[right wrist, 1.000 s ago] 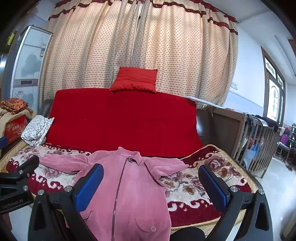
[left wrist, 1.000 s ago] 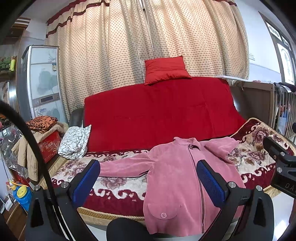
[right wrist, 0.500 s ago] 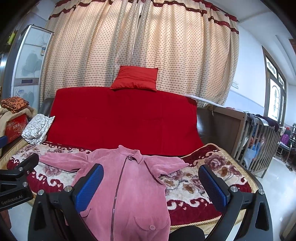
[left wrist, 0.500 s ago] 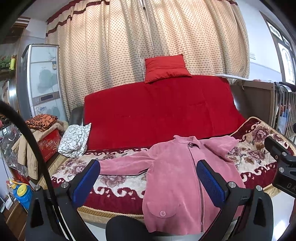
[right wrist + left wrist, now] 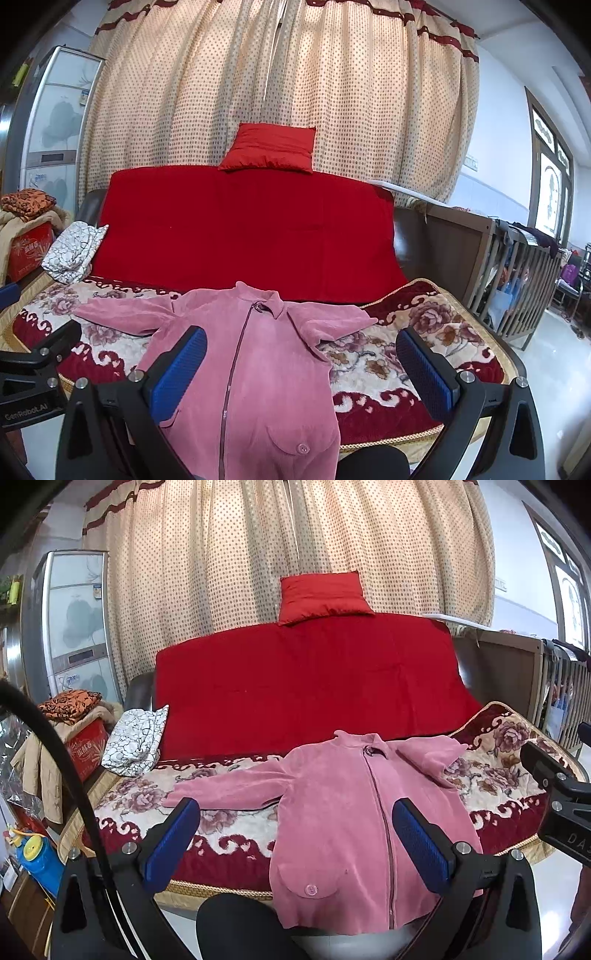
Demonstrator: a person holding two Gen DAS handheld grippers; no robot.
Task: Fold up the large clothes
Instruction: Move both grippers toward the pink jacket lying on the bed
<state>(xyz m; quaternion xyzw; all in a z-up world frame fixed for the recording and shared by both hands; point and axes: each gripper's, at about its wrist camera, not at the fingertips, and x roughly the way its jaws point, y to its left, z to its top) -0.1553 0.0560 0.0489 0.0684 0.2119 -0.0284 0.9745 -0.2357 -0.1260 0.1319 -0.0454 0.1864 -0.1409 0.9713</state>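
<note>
A pink zip-front jacket [image 5: 343, 805] lies face up on the floral sofa seat [image 5: 229, 819], its hem hanging over the front edge. Its left sleeve is spread out sideways and its right sleeve is folded in near the collar. It also shows in the right wrist view [image 5: 258, 362]. My left gripper [image 5: 295, 842] is open and empty, held in front of the sofa edge above the jacket's lower half. My right gripper [image 5: 303, 369] is open and empty at the same height to its right; part of it shows in the left wrist view [image 5: 554, 805].
A red blanket [image 5: 306, 686] covers the sofa back, with a red cushion [image 5: 321, 594] on top. A white patterned pillow [image 5: 136, 738] leans at the left arm. A pile of clothes on a red box [image 5: 74, 734] stands left. A wooden crib [image 5: 517, 280] is at right.
Both grippers have risen and drawn slightly closer to the sofa; the jacket sits lower in both views. The jacket itself has not moved and both grippers stay open.
</note>
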